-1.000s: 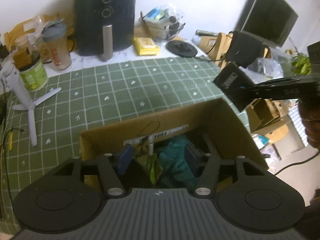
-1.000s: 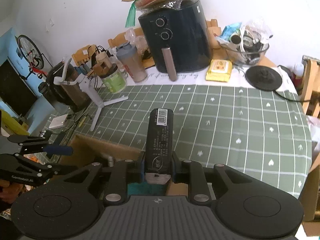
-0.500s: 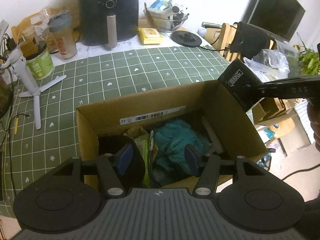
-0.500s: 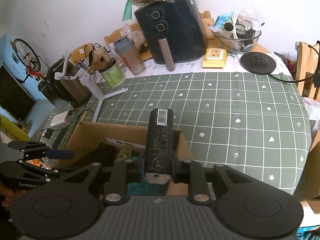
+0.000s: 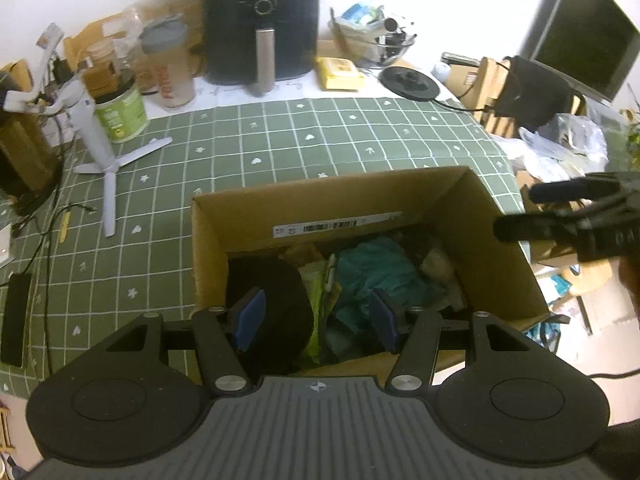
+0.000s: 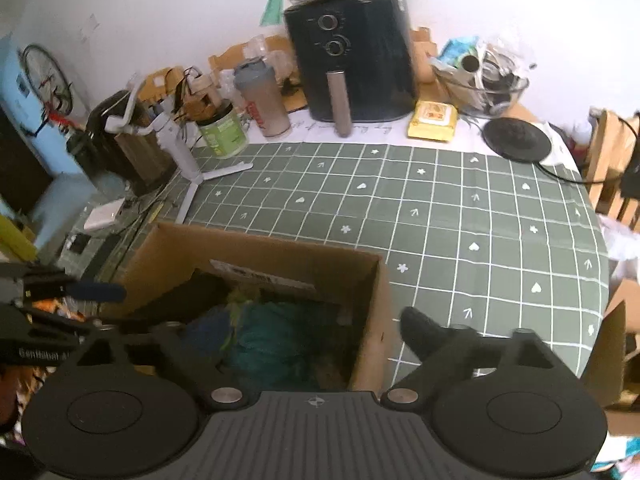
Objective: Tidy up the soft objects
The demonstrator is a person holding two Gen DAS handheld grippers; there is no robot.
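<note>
I hold my right gripper [image 6: 308,334] over the near right corner of the cardboard box [image 5: 256,216]. Its jaws have just been opening and now stand wide apart with nothing between them; one finger is inside the box wall, the other outside it over the green tablecloth [image 6: 460,208]. My left gripper [image 5: 316,316] hangs over the near edge of the box, its jaws partly apart and pressing on nothing. The soft things, a teal cloth [image 5: 376,268] and a black soft piece [image 5: 276,292], lie down in the box. The cloth beyond the far box edge is bare up to the air fryer [image 6: 352,56].
</note>
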